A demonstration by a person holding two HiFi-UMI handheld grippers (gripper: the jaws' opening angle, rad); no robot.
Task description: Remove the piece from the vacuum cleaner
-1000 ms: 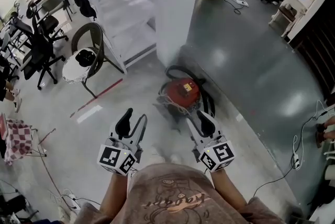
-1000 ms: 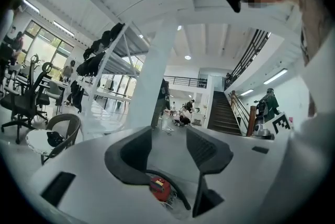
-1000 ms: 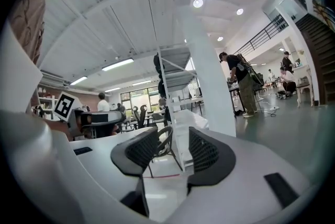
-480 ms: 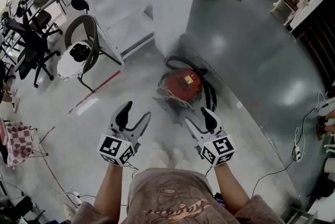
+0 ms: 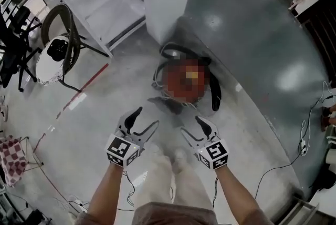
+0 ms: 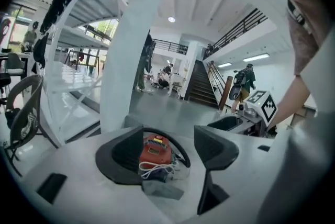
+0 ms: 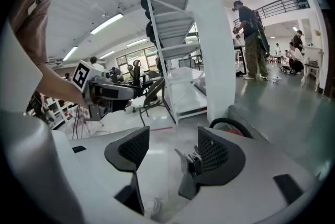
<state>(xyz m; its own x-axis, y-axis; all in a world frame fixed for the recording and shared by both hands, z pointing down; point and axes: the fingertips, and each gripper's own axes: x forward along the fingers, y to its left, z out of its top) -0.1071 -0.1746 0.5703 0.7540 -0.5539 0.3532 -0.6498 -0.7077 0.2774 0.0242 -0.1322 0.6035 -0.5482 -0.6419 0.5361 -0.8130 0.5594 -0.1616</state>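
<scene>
Grey glossy floor [image 5: 262, 61] is carrying a round red vacuum cleaner [image 6: 155, 149]; the left tool [image 5: 146, 118] and the right tool [image 5: 191, 125] are hovering near it, both released.

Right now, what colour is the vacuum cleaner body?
The vacuum cleaner body is red; it shows best in the left gripper view.
</scene>
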